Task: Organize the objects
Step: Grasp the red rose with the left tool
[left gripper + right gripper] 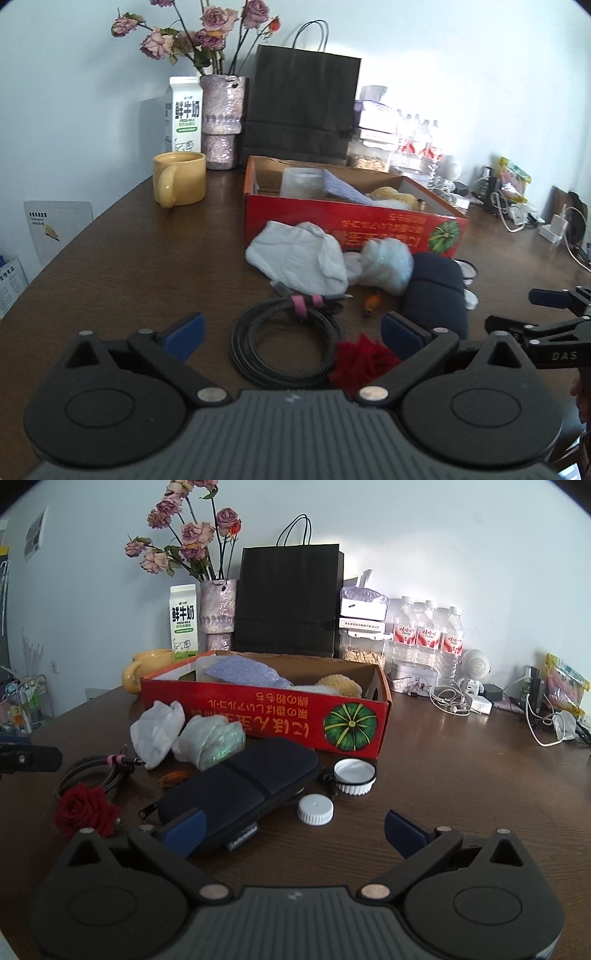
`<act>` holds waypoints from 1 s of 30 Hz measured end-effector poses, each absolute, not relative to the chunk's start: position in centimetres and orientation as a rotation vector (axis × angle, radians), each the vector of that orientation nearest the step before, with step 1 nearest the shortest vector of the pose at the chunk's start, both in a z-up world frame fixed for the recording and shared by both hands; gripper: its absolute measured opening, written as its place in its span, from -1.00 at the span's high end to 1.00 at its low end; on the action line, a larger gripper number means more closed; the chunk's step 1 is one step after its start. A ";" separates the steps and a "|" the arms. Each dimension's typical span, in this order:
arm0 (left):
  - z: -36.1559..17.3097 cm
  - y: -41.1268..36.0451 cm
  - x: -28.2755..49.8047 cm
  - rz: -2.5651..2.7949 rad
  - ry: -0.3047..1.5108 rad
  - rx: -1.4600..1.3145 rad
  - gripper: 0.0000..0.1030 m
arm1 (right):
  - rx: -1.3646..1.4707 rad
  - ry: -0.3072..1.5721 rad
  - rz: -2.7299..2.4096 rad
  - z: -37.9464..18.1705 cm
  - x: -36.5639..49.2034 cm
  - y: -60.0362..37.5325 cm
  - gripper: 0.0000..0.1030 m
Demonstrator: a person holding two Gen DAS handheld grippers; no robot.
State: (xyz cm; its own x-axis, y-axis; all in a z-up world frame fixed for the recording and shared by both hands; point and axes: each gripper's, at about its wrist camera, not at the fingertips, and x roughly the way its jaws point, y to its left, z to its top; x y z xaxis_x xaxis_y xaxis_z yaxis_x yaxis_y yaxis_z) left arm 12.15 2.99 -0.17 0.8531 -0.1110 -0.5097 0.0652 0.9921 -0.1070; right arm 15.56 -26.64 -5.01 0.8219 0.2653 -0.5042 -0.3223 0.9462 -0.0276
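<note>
A red cardboard box (369, 229) (280, 720) holds a purple cloth (243, 675), a clear tub (301, 182) and a yellow sponge (340, 686). In front of it lie a white cloth (295, 254) (157, 731), a crumpled plastic bag (386, 266) (207, 742), a dark zip case (434, 291) (240, 790), a coiled black cable (284, 339) (88, 775), a red fabric rose (364, 363) (85, 810), and two white lids (316, 809) (354, 771). My left gripper (291, 338) is open around the cable coil. My right gripper (293, 829) is open, by the case's near end.
At the back stand a yellow mug (181, 177), a milk carton (183, 114), a vase of dried roses (221, 122), a black paper bag (301, 110) and water bottles (428, 635). Cables and chargers (480, 701) clutter the right side. The table edge curves down at left.
</note>
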 end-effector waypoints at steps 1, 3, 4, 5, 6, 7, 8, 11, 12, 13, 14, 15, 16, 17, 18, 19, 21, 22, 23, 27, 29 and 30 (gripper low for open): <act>-0.2 2.7 11.8 -0.099 0.542 -0.081 -1.00 | -0.114 0.522 0.315 -5.0 15.3 -26.6 -1.00; -0.3 2.2 11.3 -0.109 0.552 -0.070 -1.00 | -0.115 0.531 0.318 -5.2 14.8 -26.6 -1.00; -0.4 2.0 11.1 -0.113 0.559 -0.069 -1.00 | -0.116 0.538 0.319 -5.3 14.5 -26.5 -1.00; -0.6 1.9 10.9 -0.117 0.567 -0.072 -1.00 | -0.117 0.546 0.322 -5.4 14.3 -26.4 -1.00; -0.8 1.7 10.8 -0.121 0.574 -0.076 -1.00 | -0.118 0.553 0.325 -5.5 14.1 -26.3 -1.00; -0.9 1.5 10.7 -0.124 0.579 -0.077 -1.00 | -0.118 0.559 0.332 -5.7 13.9 -26.3 -1.00; -1.1 1.3 10.6 -0.128 0.583 -0.077 -1.00 | -0.117 0.563 0.336 -5.8 13.8 -26.2 -1.00; -1.5 0.4 10.9 -0.155 0.593 -0.053 -1.00 | -0.109 0.569 0.335 -6.0 13.8 -26.3 -1.00; -1.6 0.0 10.9 -0.161 0.592 -0.036 -1.00 | -0.107 0.568 0.332 -6.0 13.8 -26.4 -1.00; -1.6 -0.4 11.0 -0.166 0.589 -0.015 -1.00 | -0.105 0.566 0.331 -6.0 13.8 -26.4 -1.00; -1.6 -0.8 11.1 -0.171 0.588 0.001 -1.00 | -0.103 0.565 0.331 -6.0 13.8 -26.5 -1.00; -1.7 -1.1 11.2 -0.177 0.584 0.014 -1.00 | -0.101 0.564 0.329 -6.0 13.7 -26.6 -1.00; -1.8 -1.4 11.3 -0.184 0.584 0.025 -1.00 | -0.099 0.564 0.327 -6.0 13.7 -26.7 -1.00; -1.9 -1.7 11.4 -0.187 0.585 0.034 -1.00 | -0.097 0.564 0.323 -6.0 13.7 -26.9 -1.00; -2.0 -2.0 11.5 -0.188 0.585 0.044 -0.99 | -0.096 0.564 0.320 -6.0 13.8 -27.0 -1.00; -2.1 -2.3 11.6 -0.190 0.585 0.057 -0.98 | -0.094 0.564 0.317 -6.0 13.8 -27.1 -1.00; -2.3 -2.8 11.7 -0.192 0.581 0.086 -0.94 | -0.093 0.566 0.312 -6.1 13.9 -27.2 -1.00; -2.4 -3.1 11.8 -0.192 0.578 0.100 -0.88 | -0.092 0.567 0.310 -6.1 14.0 -27.3 -1.00; -2.5 -3.3 11.9 -0.195 0.575 0.115 -0.80 | -0.091 0.569 0.308 -6.2 14.0 -27.3 -1.00; -3.2 -4.1 12.5 -0.181 0.569 0.149 -0.16 | -0.084 0.569 0.308 -6.3 14.1 -27.5 -1.00; -3.5 -4.1 12.7 -0.168 0.566 0.154 0.14 | -0.084 0.567 0.310 -6.3 14.1 -27.5 -1.00; -3.4 -4.1 12.5 -0.171 0.554 0.154 0.24 | -0.084 0.567 0.310 -6.3 14.0 -27.5 -1.00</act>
